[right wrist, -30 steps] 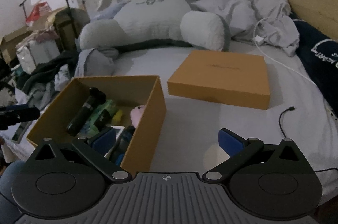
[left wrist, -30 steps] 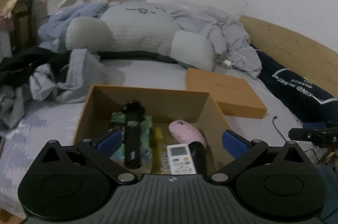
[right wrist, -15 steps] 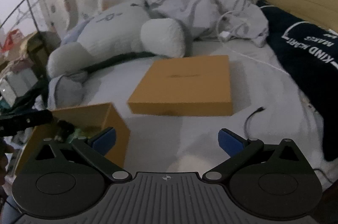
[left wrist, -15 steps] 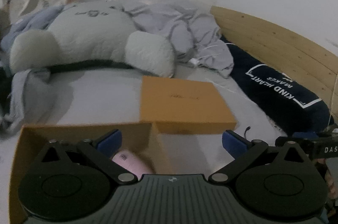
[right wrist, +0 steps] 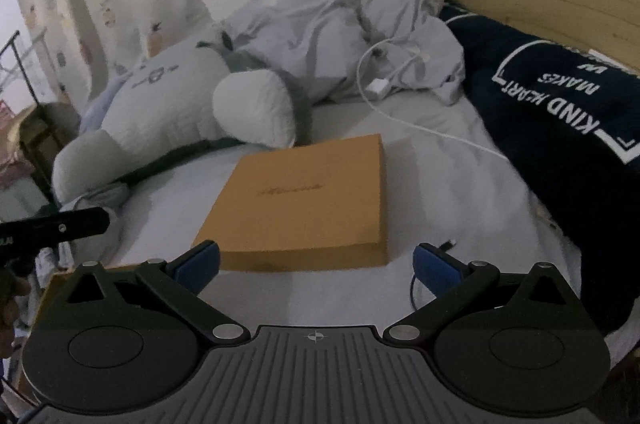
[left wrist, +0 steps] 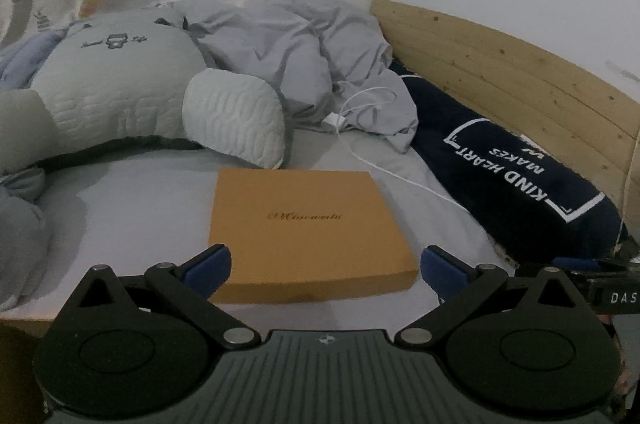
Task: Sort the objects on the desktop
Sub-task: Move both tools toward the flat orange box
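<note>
A flat orange box lid (left wrist: 308,232) lies on the grey bed sheet; it also shows in the right wrist view (right wrist: 304,208). My left gripper (left wrist: 326,266) is open and empty, its blue pads either side of the lid's near edge, just short of it. My right gripper (right wrist: 316,264) is open and empty, also facing the lid's near edge. A corner of the open orange box (right wrist: 60,280) shows at lower left behind the right gripper; its edge also shows in the left wrist view (left wrist: 20,324). Its contents are hidden.
A large grey plush pillow (left wrist: 120,92) and a crumpled grey duvet (left wrist: 300,48) lie behind the lid. A white charger cable (left wrist: 376,160) and a navy bolster (left wrist: 516,176) lie to the right by the wooden bed frame (left wrist: 520,72). A black cable end (right wrist: 446,245) lies by the right gripper.
Both grippers have swung right, away from the open box with the sorted objects, and now face the flat lid. Both stay open.
</note>
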The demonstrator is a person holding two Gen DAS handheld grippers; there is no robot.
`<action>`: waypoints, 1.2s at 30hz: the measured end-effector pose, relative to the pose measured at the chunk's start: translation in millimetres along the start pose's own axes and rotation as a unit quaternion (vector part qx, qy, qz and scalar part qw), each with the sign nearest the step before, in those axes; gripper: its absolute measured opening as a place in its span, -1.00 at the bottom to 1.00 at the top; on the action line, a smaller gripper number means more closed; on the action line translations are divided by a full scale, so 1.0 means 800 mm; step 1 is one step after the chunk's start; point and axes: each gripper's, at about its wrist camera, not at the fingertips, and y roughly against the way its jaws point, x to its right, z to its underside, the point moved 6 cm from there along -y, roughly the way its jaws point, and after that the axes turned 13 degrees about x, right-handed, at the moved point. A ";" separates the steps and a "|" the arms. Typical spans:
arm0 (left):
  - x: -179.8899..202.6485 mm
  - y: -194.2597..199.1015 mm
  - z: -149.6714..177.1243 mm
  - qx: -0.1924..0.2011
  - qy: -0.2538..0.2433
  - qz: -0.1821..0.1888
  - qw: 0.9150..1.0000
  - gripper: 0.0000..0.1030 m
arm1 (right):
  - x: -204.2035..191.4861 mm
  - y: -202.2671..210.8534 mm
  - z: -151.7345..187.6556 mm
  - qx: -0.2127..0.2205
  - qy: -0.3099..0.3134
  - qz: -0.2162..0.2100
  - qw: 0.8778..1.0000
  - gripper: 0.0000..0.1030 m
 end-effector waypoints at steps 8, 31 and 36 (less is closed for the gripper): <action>-0.005 -0.036 -0.028 0.002 0.002 -0.011 1.000 1.00 | 0.017 -0.023 -0.038 0.022 -0.021 -0.007 1.000 1.00; -0.081 -0.175 -0.034 -0.069 -0.035 -0.046 0.996 1.00 | 0.000 -0.193 -0.044 -0.032 -0.033 -0.029 0.999 1.00; -0.106 -0.212 -0.019 -0.103 -0.023 -0.047 0.993 1.00 | 0.011 -0.233 -0.041 -0.050 -0.037 -0.020 0.998 1.00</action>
